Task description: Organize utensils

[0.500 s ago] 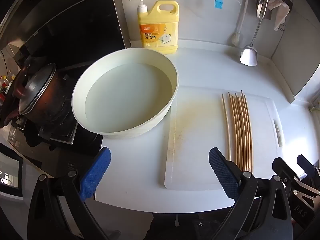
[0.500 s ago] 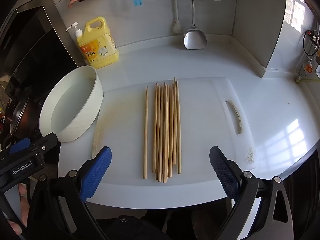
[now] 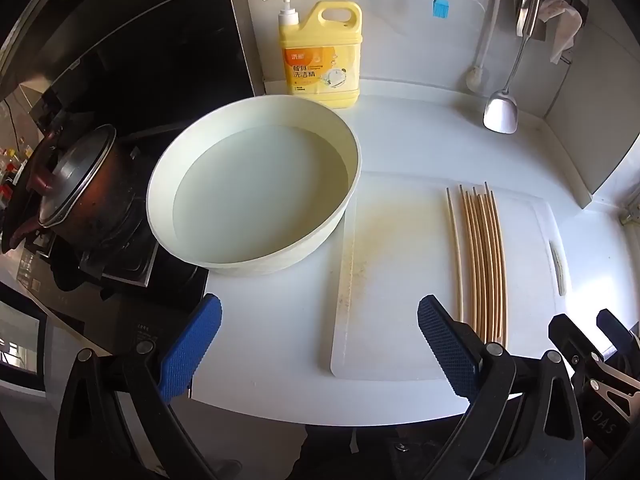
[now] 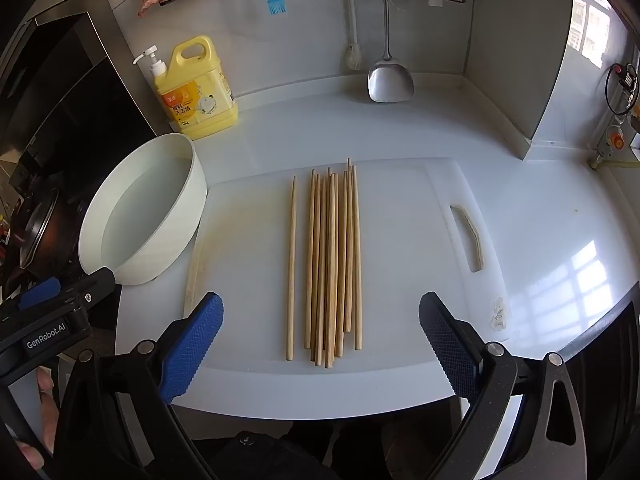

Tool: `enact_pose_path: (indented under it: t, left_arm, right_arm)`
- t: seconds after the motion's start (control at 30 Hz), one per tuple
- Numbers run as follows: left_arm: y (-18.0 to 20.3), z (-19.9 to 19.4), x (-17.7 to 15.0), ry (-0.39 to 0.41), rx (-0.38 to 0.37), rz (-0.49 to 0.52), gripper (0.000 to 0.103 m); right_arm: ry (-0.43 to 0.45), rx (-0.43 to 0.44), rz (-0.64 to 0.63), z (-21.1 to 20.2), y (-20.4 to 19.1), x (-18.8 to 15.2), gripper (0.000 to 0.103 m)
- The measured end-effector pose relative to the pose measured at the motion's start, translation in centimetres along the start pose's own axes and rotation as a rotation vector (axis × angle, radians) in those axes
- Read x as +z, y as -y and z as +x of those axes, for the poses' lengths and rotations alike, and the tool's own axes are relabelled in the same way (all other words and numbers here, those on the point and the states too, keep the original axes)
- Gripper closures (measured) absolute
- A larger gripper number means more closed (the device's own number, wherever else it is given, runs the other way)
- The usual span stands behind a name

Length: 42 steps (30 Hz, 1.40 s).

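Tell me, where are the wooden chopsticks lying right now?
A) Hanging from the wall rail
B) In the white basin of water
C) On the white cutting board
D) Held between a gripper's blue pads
C: the chopsticks lie flat on the cutting board, one a little apart to the left of the bundle, beside the basin and untouched by either open gripper.

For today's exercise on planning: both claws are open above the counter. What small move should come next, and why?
Probably lower the right claw onto the chopsticks on the cutting board. It is open and empty, they lie straight ahead between its fingers, and none has been picked up yet. The left claw faces bare board beside the basin.
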State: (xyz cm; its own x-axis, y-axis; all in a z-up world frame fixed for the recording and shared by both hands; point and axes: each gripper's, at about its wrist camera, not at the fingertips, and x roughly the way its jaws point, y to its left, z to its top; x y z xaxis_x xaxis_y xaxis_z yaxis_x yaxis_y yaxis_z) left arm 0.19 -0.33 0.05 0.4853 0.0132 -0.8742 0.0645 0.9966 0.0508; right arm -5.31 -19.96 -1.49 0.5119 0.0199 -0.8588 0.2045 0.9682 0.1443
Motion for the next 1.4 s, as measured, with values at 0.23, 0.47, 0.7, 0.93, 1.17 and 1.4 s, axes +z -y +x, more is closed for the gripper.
enact_pose_path:
  t: [0.23,0.47,0.7,0.93,1.17,1.4]
  left_arm:
    - [-0.3,-0.1,0.0,0.002,-0.002,0.003,0.006]
    - [-0.2,-0.1,0.0,0.005,-0.004,0.006,0.006]
    - [-1.4,-0.4,-0.4,0.009,-0.007,0.004,0.006]
    - [-2.4,-0.5,-0.4,0.01,-0.01,0.006,0.006]
    - [-0.9,-0.3,-0.2,0.006,-0.002,0.004,0.006]
    - [-0.9,-0.3,-0.2,0.007,-0.002,0.004,0.006]
  right_arm:
    - [0.0,0.001,-0.001,-0.1,-0.1,0.1,0.009]
    - [0.002,-0.001,0.0,-0.2,0.0,0.1,0.009]
    - [0.003,-0.004,0.003,-0.3,-0.1,0.5,0.009]
    - [0.005,-0.004,0.002,-0.3,-0.2,0.4,0.009]
    - [0.006,-0.004,0.002,-0.3,0.1,0.3,0.009]
    - [0.006,-0.004,0.002,-0.2,0.0,0.3,0.009]
